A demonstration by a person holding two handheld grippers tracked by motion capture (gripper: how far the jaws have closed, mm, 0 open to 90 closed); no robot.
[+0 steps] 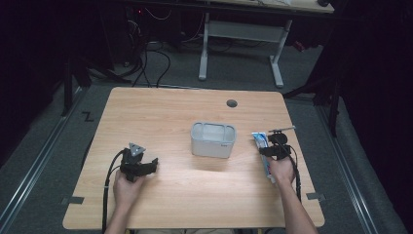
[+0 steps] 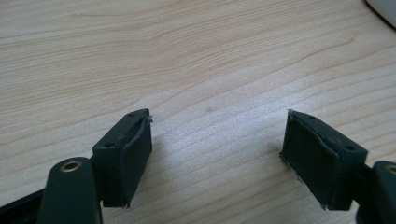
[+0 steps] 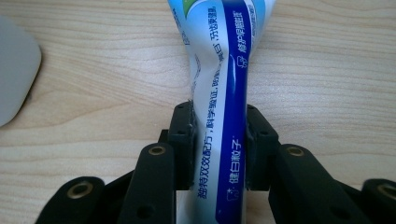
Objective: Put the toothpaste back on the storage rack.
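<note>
Right gripper (image 3: 218,149) pinching white-and-blue plastic toothpaste tube (image 3: 223,93) on wooden table (image 1: 160,117), pads denting tube. Tube's long axis runs away from person, along jaws. Grey rectangular plastic bin (image 1: 213,140) lies leftward of tube (right hand nearer). Left gripper (image 2: 217,154) spread, its 2 jaws holding nothing.

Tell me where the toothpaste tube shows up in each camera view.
High view: toothpaste tube lies right of the grey bin, at the right hand-held gripper.
Left gripper view: not in it.
Right gripper view: centre, squeezed between the jaws.
Shared landmark: the grey bin, at that view's left edge.
</note>
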